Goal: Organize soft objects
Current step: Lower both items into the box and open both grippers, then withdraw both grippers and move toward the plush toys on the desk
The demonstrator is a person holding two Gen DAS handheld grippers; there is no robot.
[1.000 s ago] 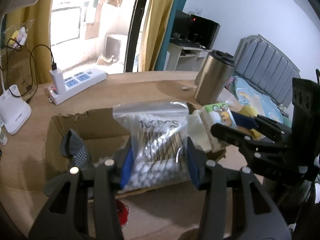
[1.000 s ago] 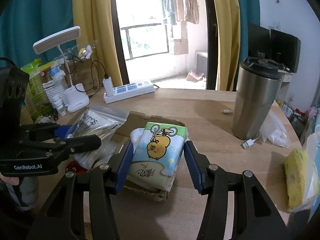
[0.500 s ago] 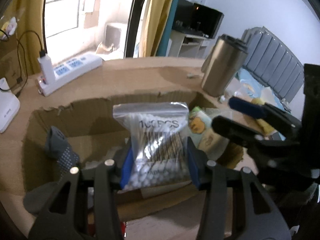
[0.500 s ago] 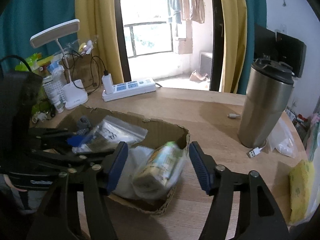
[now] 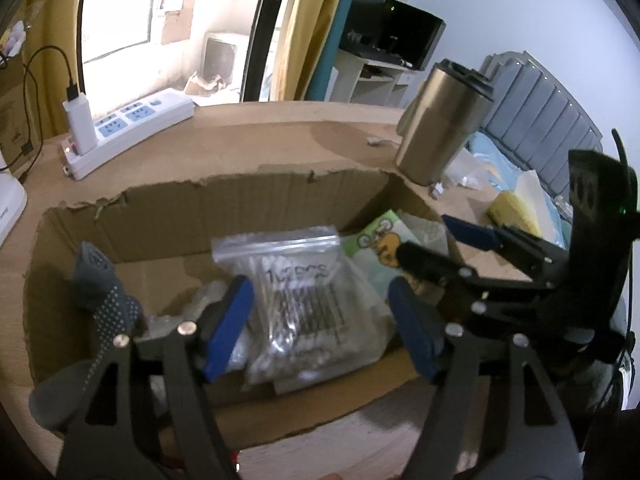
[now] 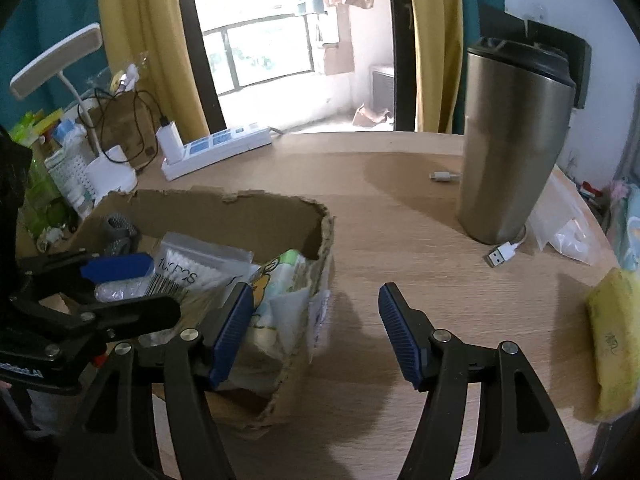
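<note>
Wooden table (image 6: 400, 240), round-edged, bearing all listed items. Cardboard box (image 5: 248, 208), open-topped with torn rim, standing on the table's near left part; it holds the soft goods. Steel tumbler (image 6: 512, 148) with black lid, upright on the table, well apart from the box to its right; a white USB plug (image 6: 500, 254) lies at its foot. White power strip (image 6: 216, 152) with a charger plugged in, along the table's far side behind the box. White desk lamp (image 6: 60, 56) beyond the box's left corner. Left gripper (image 5: 320, 320), over the box interior, jaws opening; its blue pads stand clear on either side of the bag of cotton swabs (image 5: 304, 292), neither pressing on it. Right gripper (image 6: 316, 328), jaws parted wide and gripping nothing; it straddles the box's right wall, left pad inside above the tissue pack, right pad outside over bare table. Bag of cotton swabs, clear zip type with printed label, lying in the middle of the box. Tissue pack (image 5: 380, 244), green with a yellow cartoon figure, inside the box at its right end, just beside the swab bag. Grey dotted glove (image 5: 104, 292), draped at the box's left inner side. Yellow sponge (image 6: 612, 340), wrapped, at the table's right edge, well apart from the box
</note>
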